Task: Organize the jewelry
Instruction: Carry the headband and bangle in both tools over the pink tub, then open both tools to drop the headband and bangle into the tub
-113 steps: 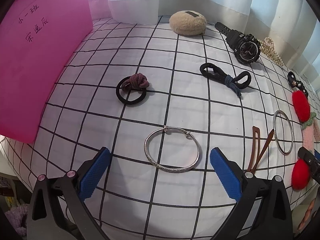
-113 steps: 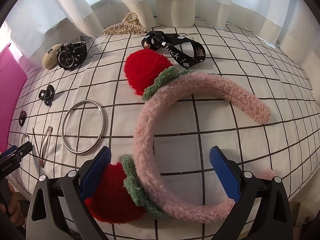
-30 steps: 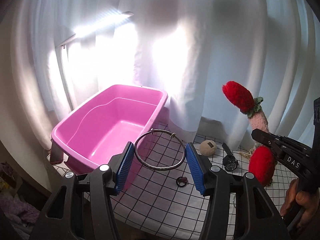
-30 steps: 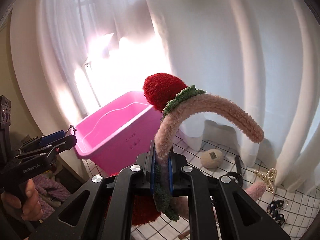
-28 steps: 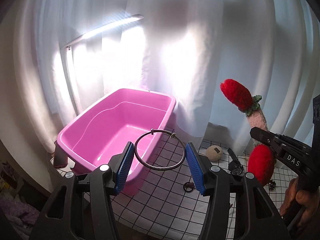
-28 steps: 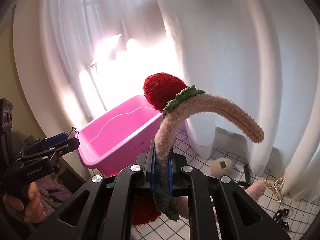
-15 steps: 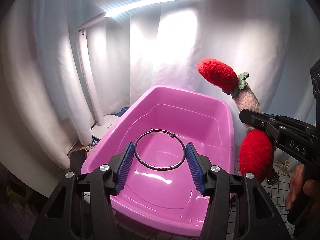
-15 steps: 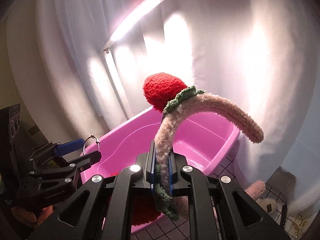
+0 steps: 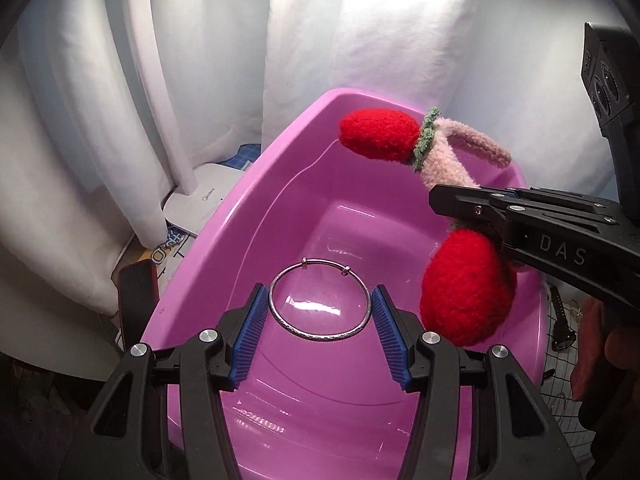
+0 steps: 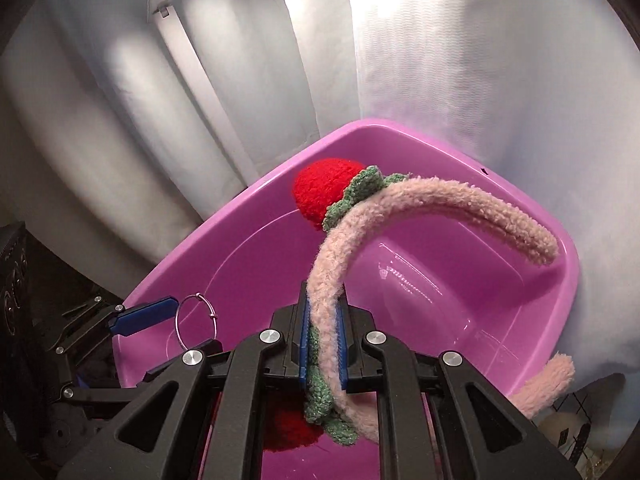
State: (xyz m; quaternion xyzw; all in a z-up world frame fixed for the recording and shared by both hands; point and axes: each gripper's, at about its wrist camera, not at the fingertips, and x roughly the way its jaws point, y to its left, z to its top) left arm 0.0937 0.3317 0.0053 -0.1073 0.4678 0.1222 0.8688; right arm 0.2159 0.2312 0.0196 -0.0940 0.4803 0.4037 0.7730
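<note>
My left gripper (image 9: 320, 312) is shut on a silver bangle (image 9: 319, 333), held flat between its blue pads above the inside of the pink tub (image 9: 248, 216). In the right wrist view that bangle (image 10: 181, 325) hangs over the tub's near left corner. My right gripper (image 10: 322, 340) is shut on a fuzzy pink headband (image 10: 424, 200) with red strawberry pom-poms (image 10: 320, 188), held over the pink tub (image 10: 516, 216). The left wrist view shows the same headband (image 9: 452, 160) and the right gripper (image 9: 460, 200) above the tub's right side. The tub holds nothing.
White curtains (image 9: 360, 32) hang behind the tub. A white lamp base (image 9: 200, 204) and its pole stand to the tub's left. A black watch (image 9: 562, 328) lies on the checked cloth at the right edge. A person's hand (image 9: 600, 364) holds the right gripper.
Both grippers have swung left from the checked table to above the pink tub and tilted downward. The bangle and headband travelled with them, still gripped.
</note>
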